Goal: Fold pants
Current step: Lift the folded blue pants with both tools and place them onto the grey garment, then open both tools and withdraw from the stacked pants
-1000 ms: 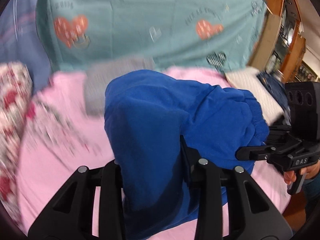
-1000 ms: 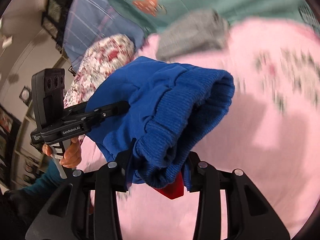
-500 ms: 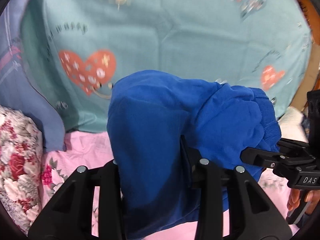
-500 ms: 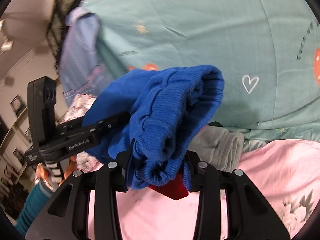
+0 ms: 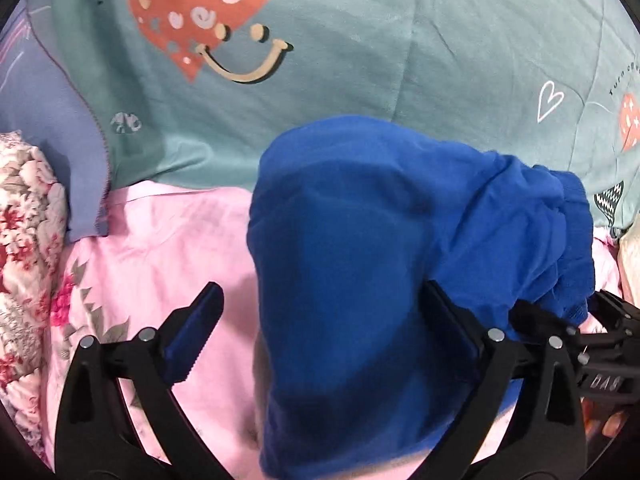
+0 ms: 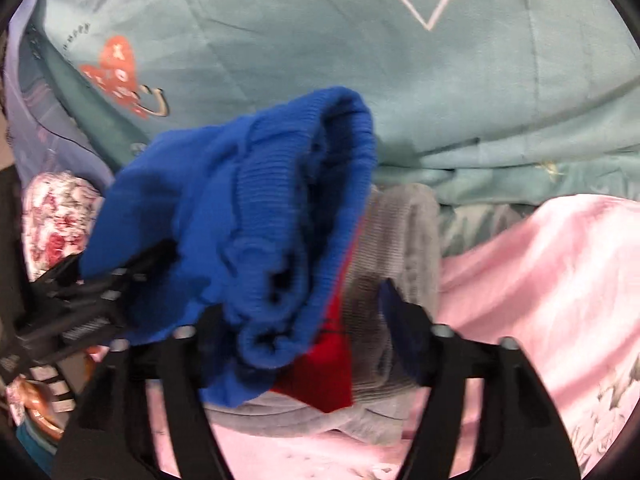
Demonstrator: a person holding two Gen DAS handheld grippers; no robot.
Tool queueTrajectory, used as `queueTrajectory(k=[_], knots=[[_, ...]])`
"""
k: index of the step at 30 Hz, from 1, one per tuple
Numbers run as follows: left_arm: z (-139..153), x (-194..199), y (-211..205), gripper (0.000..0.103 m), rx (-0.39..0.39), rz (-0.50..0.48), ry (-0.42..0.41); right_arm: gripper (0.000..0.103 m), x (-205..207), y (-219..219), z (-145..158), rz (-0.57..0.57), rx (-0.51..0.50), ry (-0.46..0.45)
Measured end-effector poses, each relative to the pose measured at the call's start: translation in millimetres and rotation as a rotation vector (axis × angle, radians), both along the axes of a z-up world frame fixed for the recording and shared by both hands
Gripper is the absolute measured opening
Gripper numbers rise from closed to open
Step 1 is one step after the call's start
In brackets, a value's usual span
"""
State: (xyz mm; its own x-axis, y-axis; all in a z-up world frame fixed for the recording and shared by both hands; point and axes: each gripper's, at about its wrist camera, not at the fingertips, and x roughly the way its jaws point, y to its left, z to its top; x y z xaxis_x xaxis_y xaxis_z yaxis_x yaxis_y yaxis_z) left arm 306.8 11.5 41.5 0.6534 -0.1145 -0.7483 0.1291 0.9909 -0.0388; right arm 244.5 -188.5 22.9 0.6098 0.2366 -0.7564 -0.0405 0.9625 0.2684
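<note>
The blue pants are a folded bundle over the pink sheet. In the left wrist view my left gripper stands open, its left finger clear of the cloth and the right finger against the bundle's side. In the right wrist view the ribbed waistband of the pants lies between the spread fingers of my right gripper, which is open; the cloth drapes over the left finger. The right gripper also shows at the right edge of the left wrist view.
A teal blanket with hearts rises behind. A grey folded garment with a red piece lies under the pants. A floral quilt is at the left. The pink sheet spreads to the right.
Both grippers have opened from their grip on the pants. Both cameras moved closer to the teal blanket and lower toward the bed, over the grey garment.
</note>
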Motion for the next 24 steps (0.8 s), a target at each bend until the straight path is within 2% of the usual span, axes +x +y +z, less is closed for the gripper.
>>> queueTrajectory(k=[1, 3, 5, 7, 10, 12, 15, 21, 24], knots=[[3, -2, 1, 0.100, 0.026, 0.007, -0.006, 0.096, 0, -1, -1, -0.027, -0.023, 0.018], [11, -18, -2, 0.100, 0.096, 0.016, -0.034, 0.097, -9, -5, 7, -0.043, 0.021, 0.019], [19, -43, -8, 0.100, 0.193, 0.027, -0.089, 0.097, -28, -6, 25, -0.049, 0.014, -0.038], [28, -83, -13, 0.100, 0.271, 0.007, -0.171, 0.097, -51, -2, 46, -0.005, 0.006, -0.086], [37, -146, -15, 0.101, 0.325, 0.000, -0.282, 0.097, -104, 9, 77, 0.070, -0.053, -0.150], [40, -184, -14, 0.101, 0.313, -0.017, -0.320, 0.097, -146, 17, 86, 0.113, -0.125, -0.201], [40, -237, -11, 0.101, 0.259, -0.028, -0.355, 0.099, -213, 20, 82, 0.121, -0.215, -0.288], [38, -321, -23, 0.101, 0.194, -0.045, -0.425, 0.099, -298, 4, 38, 0.073, -0.112, -0.333], [34, -335, -31, 0.101, 0.151, -0.055, -0.428, 0.099, -324, 1, 24, 0.043, -0.030, -0.335]])
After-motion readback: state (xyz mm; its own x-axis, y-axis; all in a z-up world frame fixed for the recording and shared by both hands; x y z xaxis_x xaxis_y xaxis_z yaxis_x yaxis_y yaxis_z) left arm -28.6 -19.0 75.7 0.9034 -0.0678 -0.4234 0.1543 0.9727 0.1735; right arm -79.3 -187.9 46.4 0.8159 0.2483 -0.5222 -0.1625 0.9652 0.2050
